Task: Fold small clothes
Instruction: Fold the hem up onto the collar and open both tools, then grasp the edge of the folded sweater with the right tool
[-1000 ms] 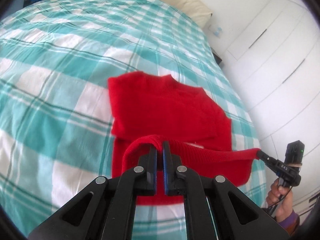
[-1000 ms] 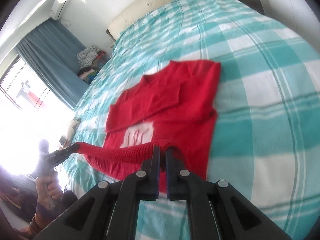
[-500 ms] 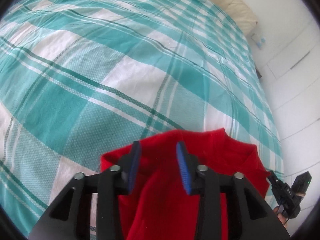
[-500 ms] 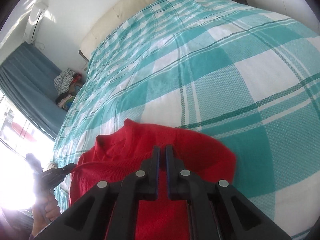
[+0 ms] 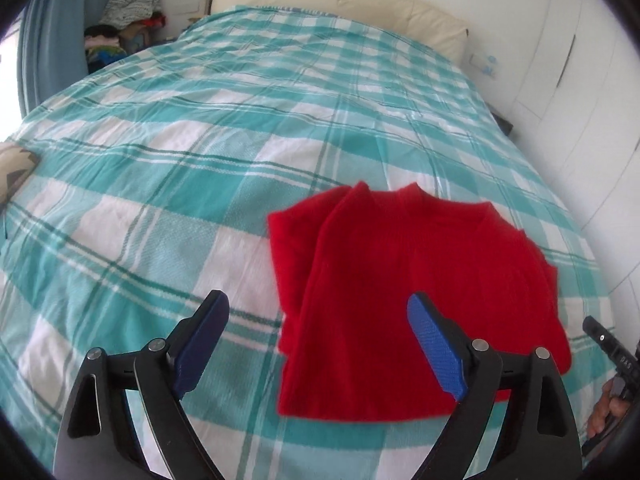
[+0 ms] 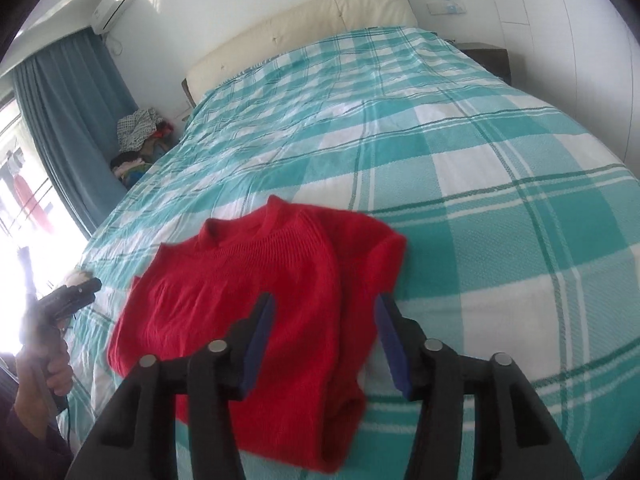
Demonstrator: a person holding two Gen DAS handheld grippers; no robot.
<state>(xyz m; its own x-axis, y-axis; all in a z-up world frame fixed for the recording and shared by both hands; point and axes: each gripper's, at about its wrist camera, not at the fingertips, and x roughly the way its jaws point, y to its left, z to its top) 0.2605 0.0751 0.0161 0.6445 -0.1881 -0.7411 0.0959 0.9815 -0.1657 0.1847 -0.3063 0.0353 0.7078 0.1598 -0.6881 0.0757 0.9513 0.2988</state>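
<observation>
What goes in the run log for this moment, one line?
task: fold small clothes | red sweater: folded, lying on checked bedspread | left gripper: open, holding nothing | right gripper: open, holding nothing

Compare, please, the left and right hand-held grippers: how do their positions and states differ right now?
The left hand-held gripper gapes wide, straddling the left edge of the red sweater; the right hand-held gripper opens narrower, over the sweater's right part. Both are open and empty, above the checked bedspread.
</observation>
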